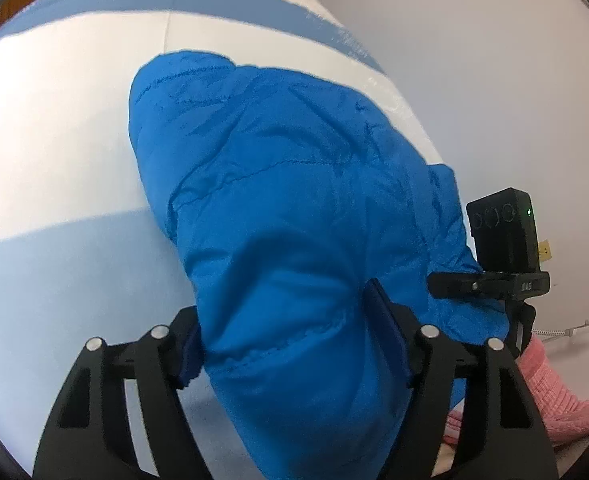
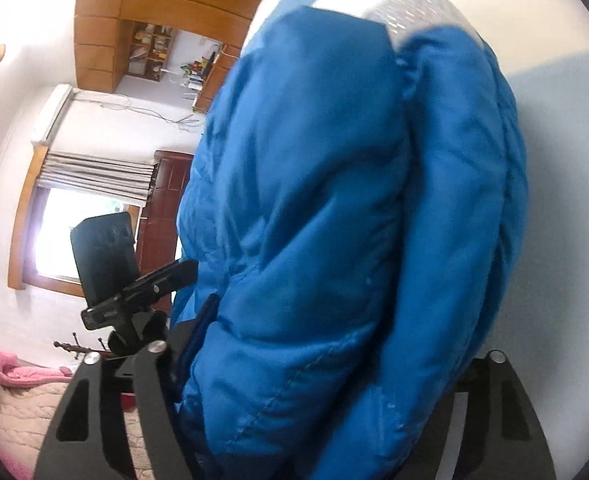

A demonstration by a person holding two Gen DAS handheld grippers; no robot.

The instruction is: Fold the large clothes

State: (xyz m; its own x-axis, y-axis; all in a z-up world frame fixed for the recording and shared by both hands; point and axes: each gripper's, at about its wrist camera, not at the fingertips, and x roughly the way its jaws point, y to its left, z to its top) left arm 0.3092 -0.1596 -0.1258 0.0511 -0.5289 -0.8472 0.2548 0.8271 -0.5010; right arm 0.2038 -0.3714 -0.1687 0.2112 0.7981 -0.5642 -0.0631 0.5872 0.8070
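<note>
A large blue padded jacket (image 1: 286, 208) lies bunched on a white and pale blue surface (image 1: 54, 152). My left gripper (image 1: 290, 344) is shut on a thick fold of the jacket's near edge. In the right wrist view the jacket (image 2: 334, 220) fills most of the frame and hangs in folds. My right gripper (image 2: 334, 360) is shut on a bunch of the jacket; its right finger is hidden behind the fabric. The right view is tilted sideways.
The other gripper's black camera block (image 1: 502, 240) sits at the right of the left view. Pink bedding (image 1: 542, 392) lies at the lower right. The right view shows a window (image 2: 74, 220), a wooden cupboard (image 2: 142, 12) and pink bedding (image 2: 10, 372).
</note>
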